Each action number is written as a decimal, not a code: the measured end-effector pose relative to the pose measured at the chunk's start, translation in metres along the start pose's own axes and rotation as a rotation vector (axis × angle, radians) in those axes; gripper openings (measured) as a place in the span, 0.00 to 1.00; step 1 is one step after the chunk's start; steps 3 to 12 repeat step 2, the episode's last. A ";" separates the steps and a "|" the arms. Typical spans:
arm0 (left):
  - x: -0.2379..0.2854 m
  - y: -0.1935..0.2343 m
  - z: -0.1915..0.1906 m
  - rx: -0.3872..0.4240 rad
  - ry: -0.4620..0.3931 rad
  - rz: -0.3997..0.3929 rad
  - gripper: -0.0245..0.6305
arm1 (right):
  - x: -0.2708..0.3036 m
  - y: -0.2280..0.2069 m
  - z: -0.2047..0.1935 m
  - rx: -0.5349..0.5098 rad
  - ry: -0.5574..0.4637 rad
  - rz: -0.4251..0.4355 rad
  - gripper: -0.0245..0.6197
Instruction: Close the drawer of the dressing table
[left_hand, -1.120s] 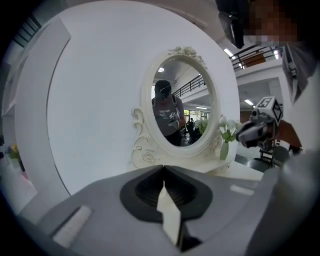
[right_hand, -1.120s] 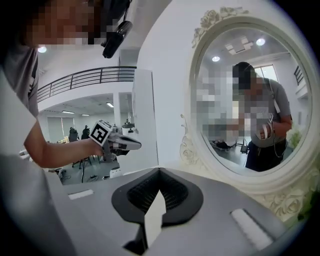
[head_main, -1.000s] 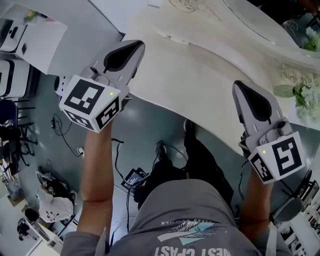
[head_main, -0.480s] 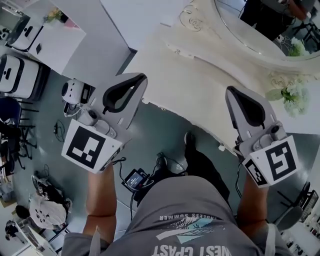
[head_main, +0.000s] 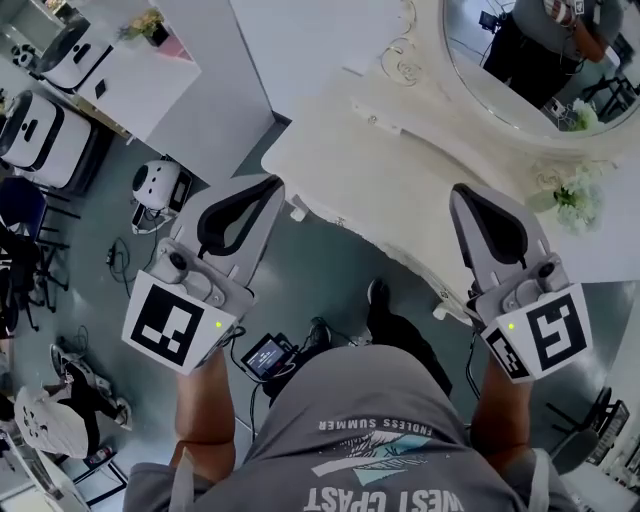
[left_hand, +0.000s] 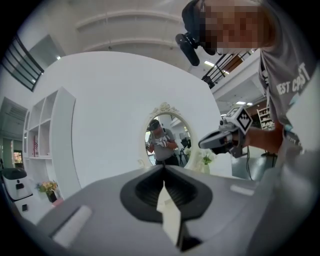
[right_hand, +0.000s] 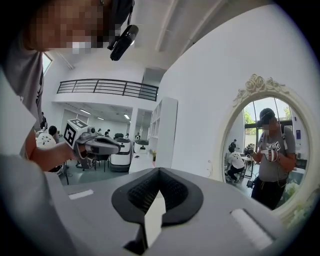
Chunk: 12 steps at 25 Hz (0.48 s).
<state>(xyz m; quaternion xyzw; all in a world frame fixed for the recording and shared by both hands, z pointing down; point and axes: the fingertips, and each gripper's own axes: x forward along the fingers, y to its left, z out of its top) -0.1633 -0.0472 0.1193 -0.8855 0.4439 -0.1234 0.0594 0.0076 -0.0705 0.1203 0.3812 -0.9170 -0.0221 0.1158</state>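
– Grey floor (head_main: 300, 280) is filling the lower head view; where is the dressing bench (head_main: 400, 170) standing?
– Ahead of both tools, with its oval mirror (head_main: 500, 70) lying beyond. Two knobs (head_main: 297, 213) are peeking out along its front edge, but I cannot make out the drawer itself. Both the left tool (head_main: 272, 185) and the right tool (head_main: 462, 192) are hovering near that edge.
– And the left gripper view?
– Its jaws are pressing together on nothing, pointing toward the mirror.
– The right gripper view?
– Likewise, the jaws are meeting, empty
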 end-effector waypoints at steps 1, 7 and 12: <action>-0.007 0.000 0.002 0.002 -0.004 0.006 0.04 | -0.002 0.005 0.003 -0.005 -0.003 0.001 0.04; -0.015 0.000 0.003 0.004 -0.008 0.012 0.04 | -0.005 0.010 0.007 -0.010 -0.006 0.001 0.04; -0.015 0.000 0.003 0.004 -0.008 0.012 0.04 | -0.005 0.010 0.007 -0.010 -0.006 0.001 0.04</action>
